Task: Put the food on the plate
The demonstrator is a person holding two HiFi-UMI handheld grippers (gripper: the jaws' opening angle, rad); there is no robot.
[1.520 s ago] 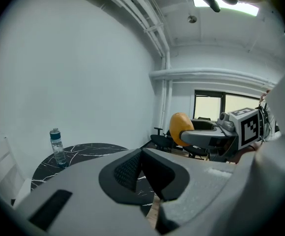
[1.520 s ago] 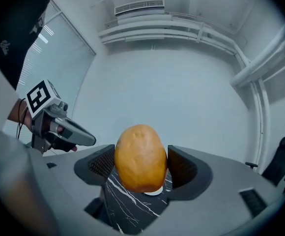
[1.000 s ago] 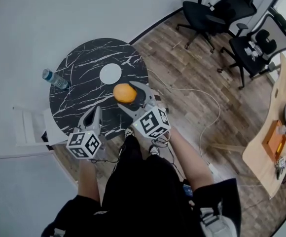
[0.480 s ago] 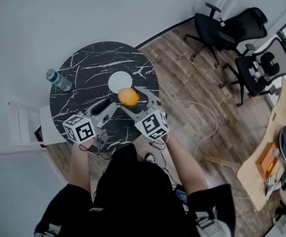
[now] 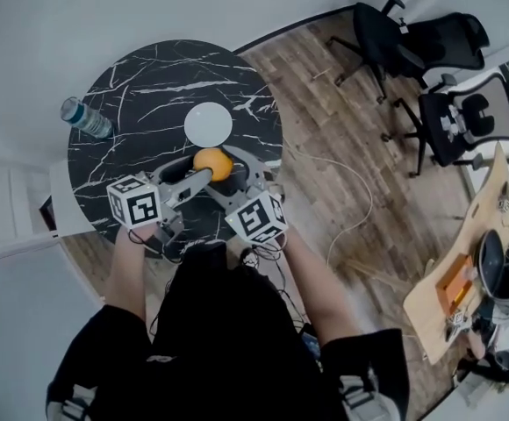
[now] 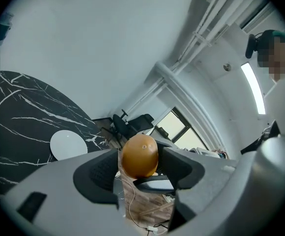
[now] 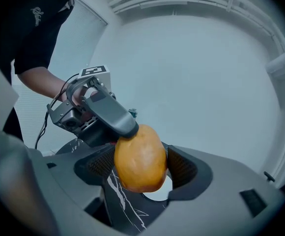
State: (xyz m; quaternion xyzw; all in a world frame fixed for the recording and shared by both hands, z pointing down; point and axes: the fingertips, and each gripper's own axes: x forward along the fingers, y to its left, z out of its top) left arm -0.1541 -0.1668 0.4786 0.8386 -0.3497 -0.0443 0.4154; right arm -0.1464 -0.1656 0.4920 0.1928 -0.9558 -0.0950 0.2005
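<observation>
We hold the orange (image 5: 212,162) pinched between the jaws of our right gripper (image 5: 223,170), in the air above the marble table (image 5: 149,86) just on our side of the white plate (image 5: 208,124), since it is not yet set down there. Our left gripper (image 5: 190,173) has just been opening its jaws to full spread; the orange sits between them unsqueezed, one tip seemingly on the peel, which we judge a steadying reach beside the plate's near edge.

Left gripper (image 5: 200,170) has swung in, jaws just opening about the orange (image 5: 212,163); right gripper (image 5: 223,159) has lowered it toward the table (image 5: 149,86).
</observation>
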